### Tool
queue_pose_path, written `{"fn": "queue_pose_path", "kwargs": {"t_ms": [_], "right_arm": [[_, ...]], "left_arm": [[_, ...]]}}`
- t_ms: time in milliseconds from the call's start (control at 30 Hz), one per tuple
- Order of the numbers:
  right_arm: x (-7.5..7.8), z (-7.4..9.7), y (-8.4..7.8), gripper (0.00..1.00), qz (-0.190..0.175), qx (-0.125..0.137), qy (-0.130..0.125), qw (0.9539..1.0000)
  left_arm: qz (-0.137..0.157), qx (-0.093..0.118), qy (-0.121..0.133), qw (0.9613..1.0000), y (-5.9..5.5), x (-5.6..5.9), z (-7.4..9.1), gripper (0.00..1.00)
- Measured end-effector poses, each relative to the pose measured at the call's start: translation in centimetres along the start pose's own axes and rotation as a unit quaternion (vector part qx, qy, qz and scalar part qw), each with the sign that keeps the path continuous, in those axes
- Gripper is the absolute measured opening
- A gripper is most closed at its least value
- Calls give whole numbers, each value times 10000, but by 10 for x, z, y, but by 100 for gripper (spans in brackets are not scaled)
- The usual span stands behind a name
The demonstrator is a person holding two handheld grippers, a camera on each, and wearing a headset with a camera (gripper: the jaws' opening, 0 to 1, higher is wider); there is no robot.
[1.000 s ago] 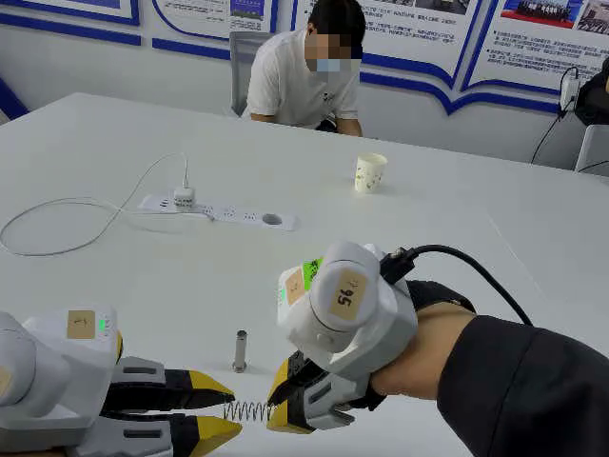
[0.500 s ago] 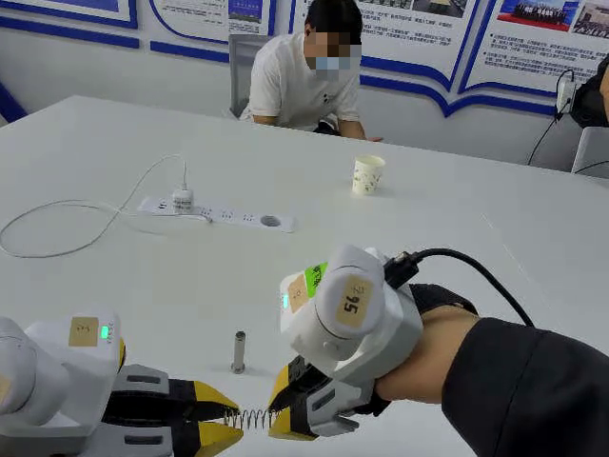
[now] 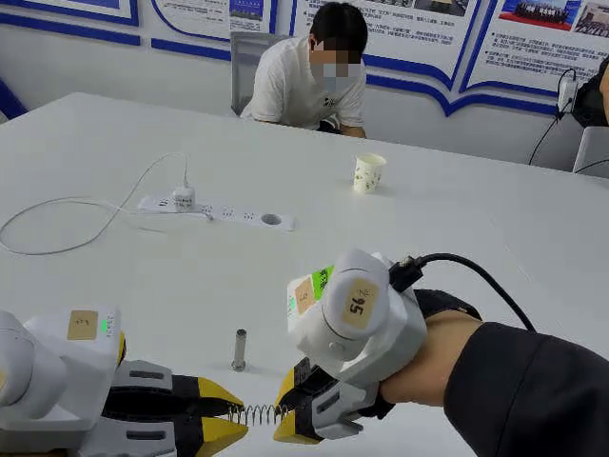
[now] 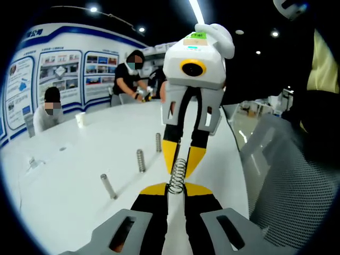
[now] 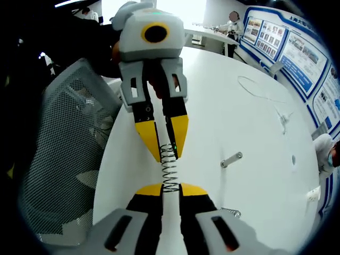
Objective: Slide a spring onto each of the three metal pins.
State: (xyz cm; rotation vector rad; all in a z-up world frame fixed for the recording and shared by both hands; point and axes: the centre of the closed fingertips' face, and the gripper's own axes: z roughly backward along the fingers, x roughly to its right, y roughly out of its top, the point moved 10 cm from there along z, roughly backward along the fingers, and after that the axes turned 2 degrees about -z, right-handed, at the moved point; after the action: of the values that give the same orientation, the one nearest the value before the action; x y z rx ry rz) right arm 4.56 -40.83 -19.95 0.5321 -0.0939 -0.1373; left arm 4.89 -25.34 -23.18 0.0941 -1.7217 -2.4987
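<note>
Holding one spring (image 3: 255, 413) by both ends, I have it spanning the two grippers at the bottom centre of the head view, clear of the white table (image 3: 428, 228). The left gripper (image 3: 233, 416) enters from the lower left corner, with its jaws drawn narrow on the spring's left end. The right gripper (image 3: 285, 411) comes in from the lower right, with its jaws pinched on the other end.

In the left gripper view, the spring (image 4: 178, 172) runs up from my own yellow tips at bottom centre into the tips of the right gripper (image 4: 182, 156) above. In the right gripper view, the spring (image 5: 169, 169) rises from bottom centre to the left gripper (image 5: 163, 135).

A bare metal pin (image 3: 239, 349) stands upright just above the spring in the head view, apart from it. In the left gripper view, left of centre, two further pins (image 4: 140, 160) (image 4: 158, 142) each carry a coil.

A power strip (image 3: 219, 213) with its cable (image 3: 57, 228) lies at centre left. A paper cup (image 3: 368, 172) stands upper centre, and a seated person (image 3: 304, 81) is at the top.
</note>
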Motion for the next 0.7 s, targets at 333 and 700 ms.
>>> {"fn": "queue_pose_path", "kwargs": {"t_ms": [333,700], "right_arm": [[1,12,15,12,-16,215,-22,9998],[-2,14,31,12,144,288,15,9995]], "left_arm": [[23,-90,38,9999,-3,0,-2,10],[70,-118,75,9999,-7,-1,-3,10]]}}
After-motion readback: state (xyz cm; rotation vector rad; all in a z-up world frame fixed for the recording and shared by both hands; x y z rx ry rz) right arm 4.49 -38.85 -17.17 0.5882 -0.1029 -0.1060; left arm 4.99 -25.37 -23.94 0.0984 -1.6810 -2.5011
